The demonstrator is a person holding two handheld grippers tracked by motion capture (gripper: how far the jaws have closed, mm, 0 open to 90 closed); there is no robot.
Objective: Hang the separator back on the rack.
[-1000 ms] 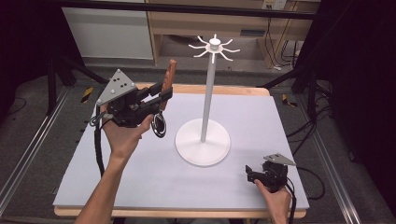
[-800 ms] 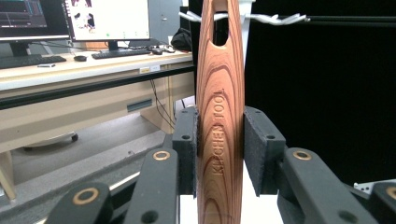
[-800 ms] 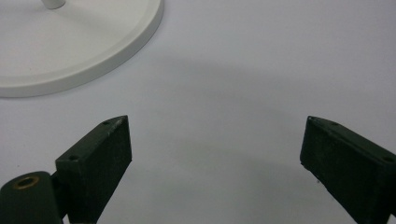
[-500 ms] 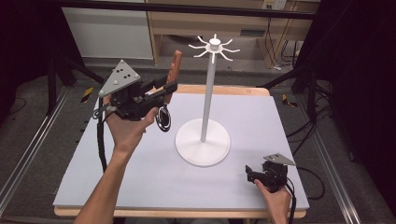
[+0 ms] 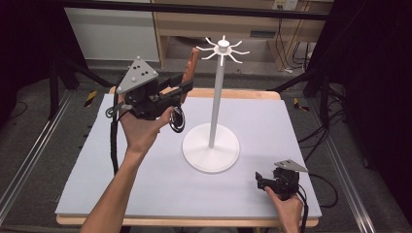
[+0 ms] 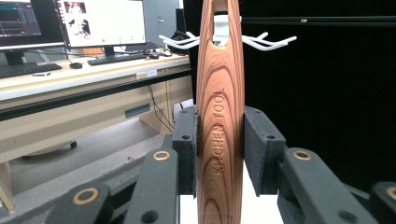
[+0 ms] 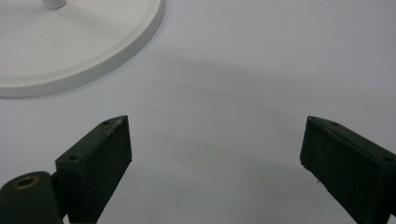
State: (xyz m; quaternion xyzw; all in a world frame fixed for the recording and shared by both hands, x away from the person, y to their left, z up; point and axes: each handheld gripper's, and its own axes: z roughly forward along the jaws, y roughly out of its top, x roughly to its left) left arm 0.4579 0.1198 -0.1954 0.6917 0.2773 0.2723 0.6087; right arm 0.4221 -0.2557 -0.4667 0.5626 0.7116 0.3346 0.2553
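Observation:
My left gripper is shut on a kitchen tool, its pads pressing both sides of the upright wooden handle. The handle has a hanging hole near its top, and the tool's dark round head hangs below my hand. A white hook stand rises from a round base, and its hook crown is just right of the handle tip. My right gripper rests open on the table, front right, with nothing between its jaws.
The pale grey table top spreads around the stand base. A wooden desk with monitors and a keyboard stands behind the table. Metal rails run along both sides on the floor.
My left gripper has carried the tool up and to the right, bringing the handle's top closer to the hook crown. The right gripper has stayed put.

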